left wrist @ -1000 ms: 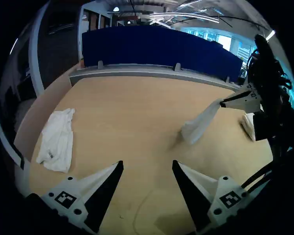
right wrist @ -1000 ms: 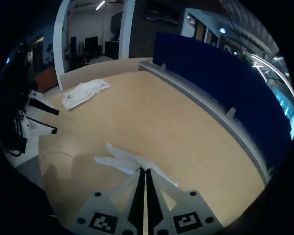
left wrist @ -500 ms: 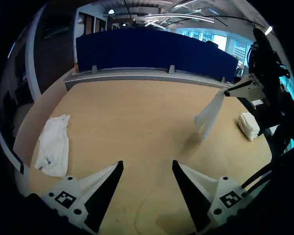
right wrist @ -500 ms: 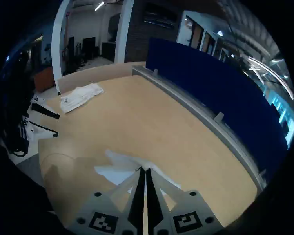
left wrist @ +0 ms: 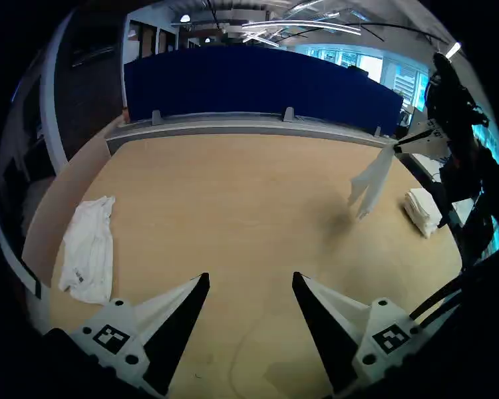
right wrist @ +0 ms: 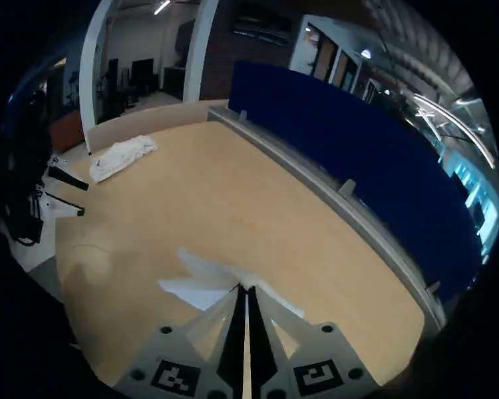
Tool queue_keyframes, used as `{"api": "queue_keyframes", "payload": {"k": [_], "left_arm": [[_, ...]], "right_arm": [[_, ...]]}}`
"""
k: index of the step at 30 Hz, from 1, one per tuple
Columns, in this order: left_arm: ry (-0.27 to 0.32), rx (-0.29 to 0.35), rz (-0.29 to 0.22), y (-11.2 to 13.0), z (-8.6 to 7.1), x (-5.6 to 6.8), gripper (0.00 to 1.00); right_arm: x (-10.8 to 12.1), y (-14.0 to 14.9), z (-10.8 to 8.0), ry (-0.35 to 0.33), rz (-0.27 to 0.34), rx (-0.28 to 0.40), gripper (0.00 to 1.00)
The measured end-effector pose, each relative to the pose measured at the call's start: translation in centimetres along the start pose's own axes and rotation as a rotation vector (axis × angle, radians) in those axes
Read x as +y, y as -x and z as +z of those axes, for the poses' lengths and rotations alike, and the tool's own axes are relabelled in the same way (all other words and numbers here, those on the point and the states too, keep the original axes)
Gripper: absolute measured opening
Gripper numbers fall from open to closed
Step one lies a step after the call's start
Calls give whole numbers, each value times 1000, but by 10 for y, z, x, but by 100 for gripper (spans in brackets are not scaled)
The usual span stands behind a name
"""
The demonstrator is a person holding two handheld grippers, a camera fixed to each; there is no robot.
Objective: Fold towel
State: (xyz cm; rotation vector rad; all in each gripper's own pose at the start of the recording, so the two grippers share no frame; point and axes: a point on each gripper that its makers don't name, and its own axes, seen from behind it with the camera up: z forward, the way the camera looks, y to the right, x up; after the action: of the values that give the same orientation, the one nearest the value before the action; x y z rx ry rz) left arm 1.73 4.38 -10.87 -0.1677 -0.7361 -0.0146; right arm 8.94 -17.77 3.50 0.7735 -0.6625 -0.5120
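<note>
In the left gripper view, a crumpled white cloth (left wrist: pixel 86 249) of soft, wrinkled fabric lies at the far left edge of the pale wooden table (left wrist: pixel 236 193), whose broad top is smooth and matte with a curved rim. Just right of the cloth, at the bottom of the view, the left gripper (left wrist: pixel 250 274) points across the table. Its two white plastic fingers taper to dark-faced wedges, stand spread well apart and hold nothing, with bare wood between them. Behind the table runs a grey rail (left wrist: pixel 249 124), and above it a long dark blue fabric partition (left wrist: pixel 249 80).

Farther right, a limp white towel (left wrist: pixel 372 178) hangs in a narrow, creased strip. It is pinched by its top corner in the tip of the right gripper (left wrist: pixel 397 147), and its lower end appears to be off the tabletop, with a soft shadow beside it. Near the right edge of the table sits a folded stack of white towels (left wrist: pixel 422 211), squared and layered, well apart from the hanging towel.

In the right gripper view, the left gripper (right wrist: pixel 83 199) shows at the far left beside the table edge, with its fingers parted. The cloth (right wrist: pixel 120 156) lies just beyond it. At the bottom centre, the fingers of the right gripper (right wrist: pixel 244 288) are pressed together on the towel (right wrist: pixel 209 279), which spreads in flat, pointed folds from their tips above the wood. The partition (right wrist: pixel 356 153) slants away to the right.
</note>
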Motion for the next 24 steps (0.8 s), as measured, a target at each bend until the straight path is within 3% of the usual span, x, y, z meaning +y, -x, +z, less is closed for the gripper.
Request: {"api": "queue_keyframes", "payload": {"k": [12, 24], "left_arm": [[-15, -22, 13, 2, 4, 1, 93], [-24, -40, 33, 4, 7, 10, 93]], "right_arm": [[74, 39, -22, 74, 71, -26, 2], [142, 84, -50, 140, 87, -87, 2]]}}
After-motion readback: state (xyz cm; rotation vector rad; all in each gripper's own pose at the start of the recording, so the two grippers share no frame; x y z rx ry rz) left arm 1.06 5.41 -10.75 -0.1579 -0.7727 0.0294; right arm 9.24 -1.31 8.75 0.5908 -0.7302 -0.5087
